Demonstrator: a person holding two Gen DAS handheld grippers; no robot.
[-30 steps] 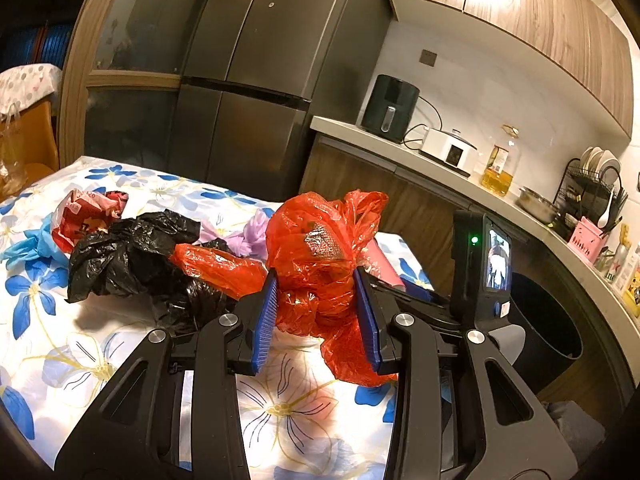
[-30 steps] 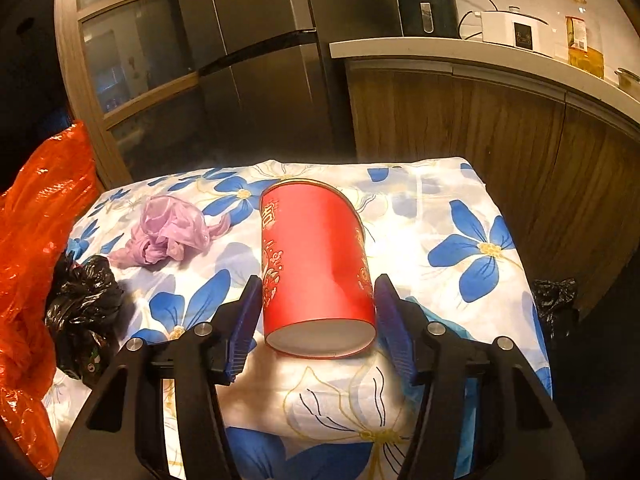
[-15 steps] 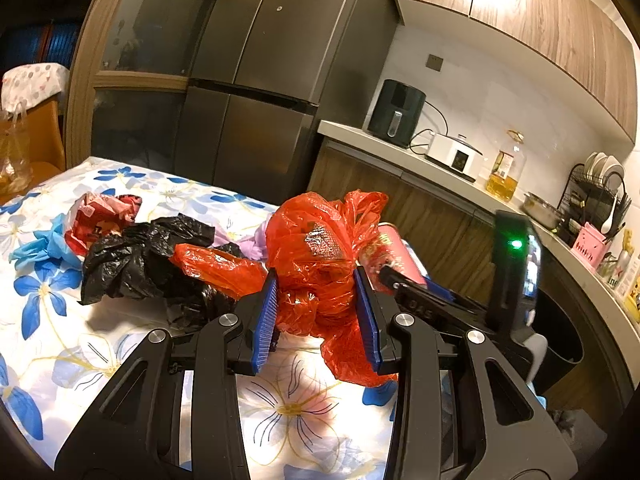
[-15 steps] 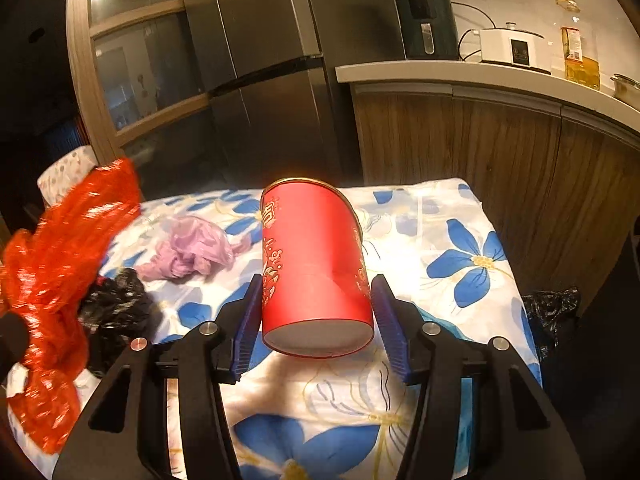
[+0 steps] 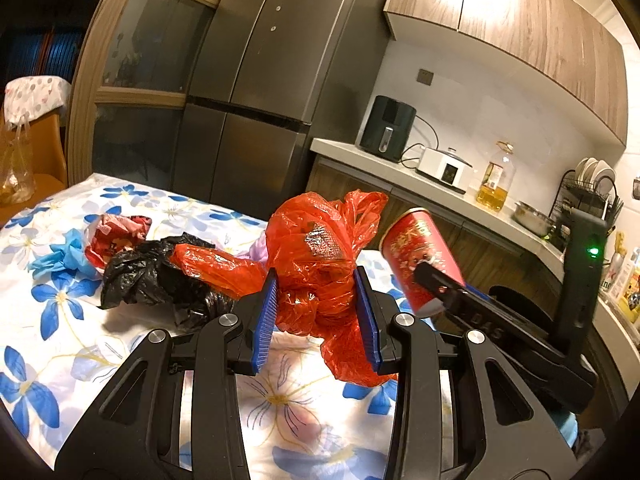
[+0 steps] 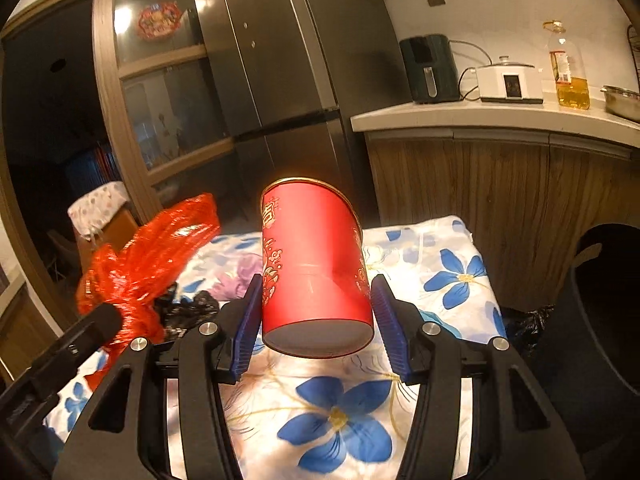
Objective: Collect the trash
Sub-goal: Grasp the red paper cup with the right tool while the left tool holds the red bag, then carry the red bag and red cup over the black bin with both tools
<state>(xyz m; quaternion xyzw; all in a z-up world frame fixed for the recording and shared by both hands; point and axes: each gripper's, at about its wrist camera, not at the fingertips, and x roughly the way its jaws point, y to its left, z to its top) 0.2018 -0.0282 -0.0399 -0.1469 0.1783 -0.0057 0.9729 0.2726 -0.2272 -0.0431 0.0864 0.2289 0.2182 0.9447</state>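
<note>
My left gripper (image 5: 316, 312) is shut on a crumpled red plastic bag (image 5: 320, 264) and holds it above the flowered tablecloth (image 5: 60, 320). My right gripper (image 6: 316, 320) is shut on a red cylindrical can (image 6: 314, 268) and holds it in the air above the table; the can also shows in the left wrist view (image 5: 420, 260). The red bag shows blurred at the left of the right wrist view (image 6: 148, 264). A black plastic bag (image 5: 156, 276), a red wrapper (image 5: 116, 232), a blue glove (image 5: 60, 260) and a purple bag (image 6: 240, 276) lie on the table.
A dark round bin (image 6: 600, 300) stands on the floor right of the table. A black bag (image 6: 524, 324) lies on the floor by it. A fridge (image 5: 260, 100) stands behind the table. A counter (image 6: 500, 120) with appliances and an oil bottle runs along the right.
Both grippers have risen with their loads. The red can has left the tablecloth and now hangs in the air, and the right gripper has come into the left wrist view.
</note>
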